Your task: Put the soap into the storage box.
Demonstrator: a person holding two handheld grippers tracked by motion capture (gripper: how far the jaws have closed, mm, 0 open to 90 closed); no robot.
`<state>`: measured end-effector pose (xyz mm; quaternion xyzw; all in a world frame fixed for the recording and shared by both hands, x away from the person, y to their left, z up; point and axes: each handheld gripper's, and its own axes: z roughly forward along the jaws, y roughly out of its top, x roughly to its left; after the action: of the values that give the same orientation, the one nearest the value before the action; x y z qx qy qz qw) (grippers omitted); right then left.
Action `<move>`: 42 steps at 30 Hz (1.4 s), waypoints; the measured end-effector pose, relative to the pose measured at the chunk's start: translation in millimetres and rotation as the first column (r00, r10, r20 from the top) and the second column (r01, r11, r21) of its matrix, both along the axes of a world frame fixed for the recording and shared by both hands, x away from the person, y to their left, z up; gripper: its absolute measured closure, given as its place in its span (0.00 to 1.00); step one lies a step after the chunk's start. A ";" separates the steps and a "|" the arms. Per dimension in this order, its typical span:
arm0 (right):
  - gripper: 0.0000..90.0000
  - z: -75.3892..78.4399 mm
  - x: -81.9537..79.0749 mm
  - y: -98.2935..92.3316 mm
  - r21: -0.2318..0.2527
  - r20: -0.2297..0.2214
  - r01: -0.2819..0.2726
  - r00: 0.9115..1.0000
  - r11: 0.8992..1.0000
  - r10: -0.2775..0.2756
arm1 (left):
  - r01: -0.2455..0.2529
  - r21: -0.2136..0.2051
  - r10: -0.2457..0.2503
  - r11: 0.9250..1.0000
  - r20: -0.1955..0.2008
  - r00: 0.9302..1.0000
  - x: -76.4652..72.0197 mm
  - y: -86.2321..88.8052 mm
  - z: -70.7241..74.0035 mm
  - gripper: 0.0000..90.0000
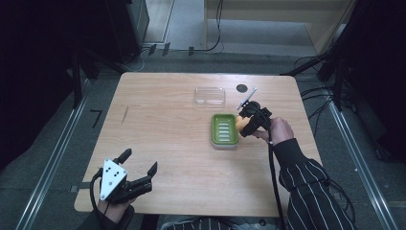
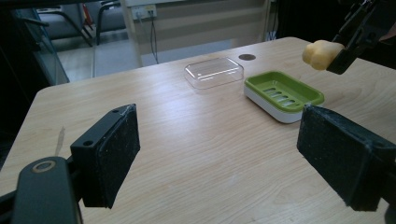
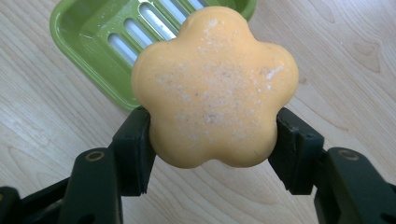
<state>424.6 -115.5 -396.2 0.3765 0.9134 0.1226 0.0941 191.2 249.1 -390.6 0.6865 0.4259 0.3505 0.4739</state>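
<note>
A flower-shaped orange soap bar is clamped between the two black jaws of my right gripper, which is shut on it. In the high view the right gripper holds the soap just above the right rim of the green soap dish. From the left gripper view the soap hangs in the air past the dish. My left gripper rests open near the table's front left corner, nothing between its pads.
A clear plastic lid lies behind the dish, also as a clear lid in the left gripper view. A small dark disc sits near the far edge. The wooden table stretches bare between the hands.
</note>
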 end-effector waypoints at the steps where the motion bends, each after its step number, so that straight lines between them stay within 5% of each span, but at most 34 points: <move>1: 0.44 -0.2 0.2 1.6 0.000 -0.004 0.000 1.000 1.000 0.000 | 0.001 0.000 -0.001 1.000 0.000 1.000 0.0 -0.1 0.0 0.15; 42: 0.44 -7.4 16.9 33.8 -0.006 -0.005 -0.073 0.997 0.997 0.073 | -0.009 -0.002 0.009 1.000 -0.002 1.000 -2.1 2.1 0.0 0.15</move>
<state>441.5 -81.7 -403.6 0.3428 0.9272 0.1224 0.0885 189.1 251.2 -390.6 0.6844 0.4299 0.3515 0.4725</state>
